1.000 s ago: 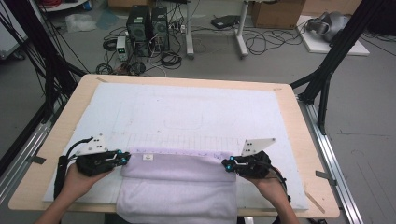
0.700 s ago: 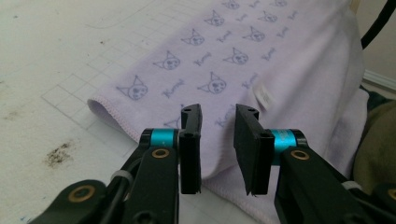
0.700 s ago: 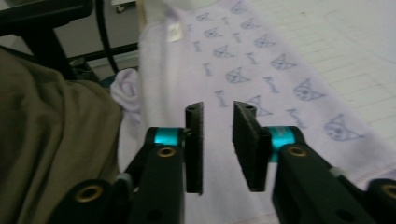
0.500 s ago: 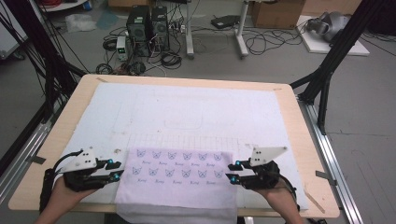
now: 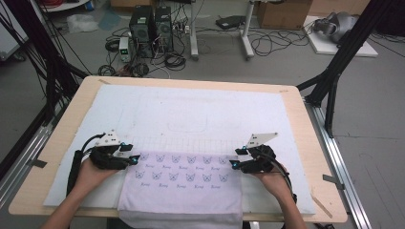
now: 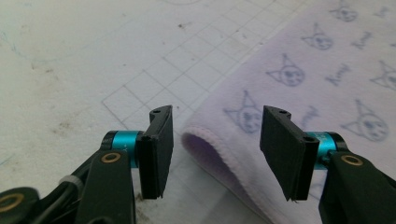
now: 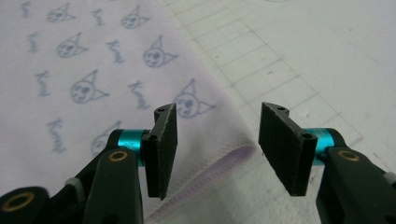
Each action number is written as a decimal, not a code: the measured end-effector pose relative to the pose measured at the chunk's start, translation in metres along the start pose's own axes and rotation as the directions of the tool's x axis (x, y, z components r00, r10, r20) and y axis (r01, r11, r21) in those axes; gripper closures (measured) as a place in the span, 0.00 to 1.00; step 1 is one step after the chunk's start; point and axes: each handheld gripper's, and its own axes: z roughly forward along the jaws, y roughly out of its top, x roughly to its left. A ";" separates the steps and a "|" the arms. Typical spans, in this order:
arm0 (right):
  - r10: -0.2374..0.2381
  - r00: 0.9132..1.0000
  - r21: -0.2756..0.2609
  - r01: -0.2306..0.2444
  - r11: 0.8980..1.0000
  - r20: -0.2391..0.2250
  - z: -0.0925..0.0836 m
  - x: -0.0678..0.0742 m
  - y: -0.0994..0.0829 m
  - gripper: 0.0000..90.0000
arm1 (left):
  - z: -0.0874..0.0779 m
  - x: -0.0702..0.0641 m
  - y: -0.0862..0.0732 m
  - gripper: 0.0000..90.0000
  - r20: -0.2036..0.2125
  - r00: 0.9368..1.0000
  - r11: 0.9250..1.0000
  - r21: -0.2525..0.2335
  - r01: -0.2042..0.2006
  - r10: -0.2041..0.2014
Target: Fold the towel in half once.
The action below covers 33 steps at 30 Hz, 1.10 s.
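A lilac towel (image 5: 181, 186) printed with cat faces lies flat on the white gridded mat (image 5: 191, 109) at the near middle of the table, its near end hanging over the front edge. My left gripper (image 5: 135, 159) is at its far left corner and my right gripper (image 5: 232, 162) at its far right corner. Both pairs of jaws have just been opening. In the left gripper view the left gripper (image 6: 215, 149) stands open over the towel's (image 6: 327, 70) curled hem, not pressing it. In the right gripper view the right gripper (image 7: 217, 149) is open above the towel's (image 7: 84, 70) stitched corner.
The wooden table (image 5: 304, 143) rims the mat on all sides. Black frame legs (image 5: 334, 71) stand beside the table on the left and right. Computer towers (image 5: 150, 24) and cables lie on the floor beyond the far edge. A hand and forearm hold each gripper from the near side.
A second ago both grippers were shut on the towel with a plain face up. The printed face now lies up, flat on the mat, and both grippers have let go.
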 end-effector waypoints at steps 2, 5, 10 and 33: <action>0.017 1.000 0.009 -0.017 1.000 0.004 0.003 -0.005 -0.003 0.48 | 0.006 0.004 -0.002 0.49 0.004 1.000 0.999 0.038 0.016 -0.016; 0.046 0.999 0.009 -0.046 0.999 -0.011 0.007 -0.010 -0.009 0.49 | 0.006 0.004 -0.003 0.57 0.037 0.999 0.999 0.042 0.012 -0.014; 0.026 0.999 0.036 -0.025 0.999 -0.019 0.013 -0.006 -0.011 0.66 | 0.006 -0.001 -0.001 0.76 0.030 0.999 0.999 0.043 -0.025 0.024; 0.050 0.996 -0.042 -0.047 0.998 0.072 -0.008 -0.067 0.043 0.95 | 0.015 0.041 0.084 0.96 -0.111 0.994 0.997 -0.082 0.004 -0.013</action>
